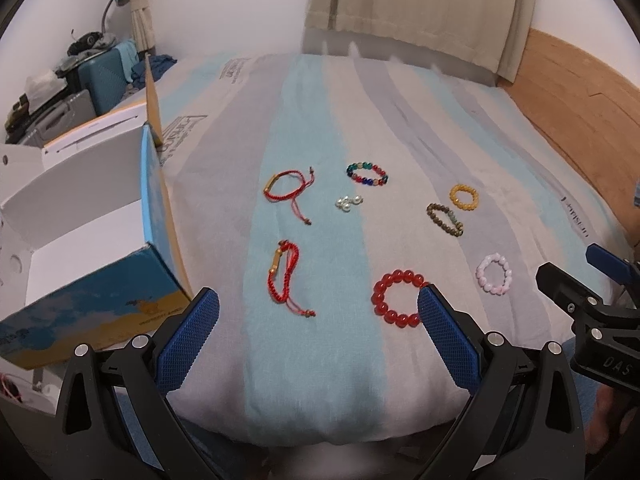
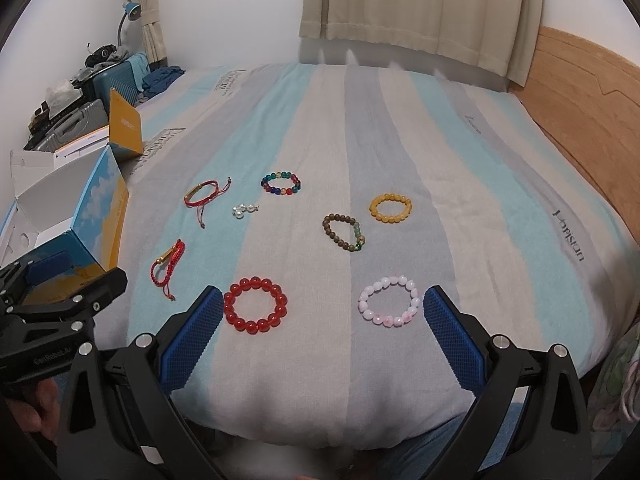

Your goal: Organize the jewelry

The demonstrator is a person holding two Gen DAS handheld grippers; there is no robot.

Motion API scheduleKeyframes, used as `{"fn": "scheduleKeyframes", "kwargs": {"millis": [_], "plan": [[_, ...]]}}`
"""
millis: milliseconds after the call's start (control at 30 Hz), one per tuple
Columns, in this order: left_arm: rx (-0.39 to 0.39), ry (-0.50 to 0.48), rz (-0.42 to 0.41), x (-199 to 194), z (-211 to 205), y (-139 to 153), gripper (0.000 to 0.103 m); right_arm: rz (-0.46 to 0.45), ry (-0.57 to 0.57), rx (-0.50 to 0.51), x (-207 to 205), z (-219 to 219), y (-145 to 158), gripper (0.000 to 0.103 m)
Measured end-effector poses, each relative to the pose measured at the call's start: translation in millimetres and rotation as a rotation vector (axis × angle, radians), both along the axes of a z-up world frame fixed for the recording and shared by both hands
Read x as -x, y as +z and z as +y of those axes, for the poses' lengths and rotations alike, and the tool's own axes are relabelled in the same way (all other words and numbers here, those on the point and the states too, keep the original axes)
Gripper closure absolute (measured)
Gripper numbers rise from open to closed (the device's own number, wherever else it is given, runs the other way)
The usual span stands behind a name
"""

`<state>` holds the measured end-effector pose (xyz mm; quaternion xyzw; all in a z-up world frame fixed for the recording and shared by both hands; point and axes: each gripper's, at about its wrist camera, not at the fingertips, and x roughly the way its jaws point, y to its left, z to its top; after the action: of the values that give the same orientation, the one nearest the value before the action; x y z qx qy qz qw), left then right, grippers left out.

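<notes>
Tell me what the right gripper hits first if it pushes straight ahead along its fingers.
Probably the striped bedsheet in the gap between the red bead bracelet and the pink bead bracelet. The open right gripper frames both; depth is uncertain.

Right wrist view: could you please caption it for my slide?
Open right claw hovers over red and pink bracelets on striped bedspread.

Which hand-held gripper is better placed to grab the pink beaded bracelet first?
Probably right. The right hand-held gripper is open, with the pink beaded bracelet just ahead beside its right finger; the left hand-held gripper faces the red bracelets instead.
</notes>
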<state>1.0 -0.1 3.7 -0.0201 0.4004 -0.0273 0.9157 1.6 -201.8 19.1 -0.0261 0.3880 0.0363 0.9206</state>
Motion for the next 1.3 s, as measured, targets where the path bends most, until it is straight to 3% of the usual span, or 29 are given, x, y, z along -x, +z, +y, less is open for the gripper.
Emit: {"fn": "scheduleKeyframes", "kwargs": {"millis": [67,200,633,1100,1300], "plan": [[-0.025,-0.021,-0.018,-3,-4,1,0.006,-0.020,0.021,-0.035,-1,-4,0,0.007],[-0.006,-0.052,-0.004,-11,-8,-1,0.006,-0.044,0.031,0.018,-3,-3,1,0.007],[0.013,-0.084,0.029,-37,-7,-27,0.006,0.028,-0.022,0.012,-27,-35,-7,0.007],[-0.066,-0.074,0.097,-102,-2,-95,0.006,0.190,-0.060,0.013,-74,-68,-82,0.007],[-0.042,-0.024,0.135,-124,16,-121,0.006,0.255,-0.064,0.006,-98,-78,-110,0.007]]}}
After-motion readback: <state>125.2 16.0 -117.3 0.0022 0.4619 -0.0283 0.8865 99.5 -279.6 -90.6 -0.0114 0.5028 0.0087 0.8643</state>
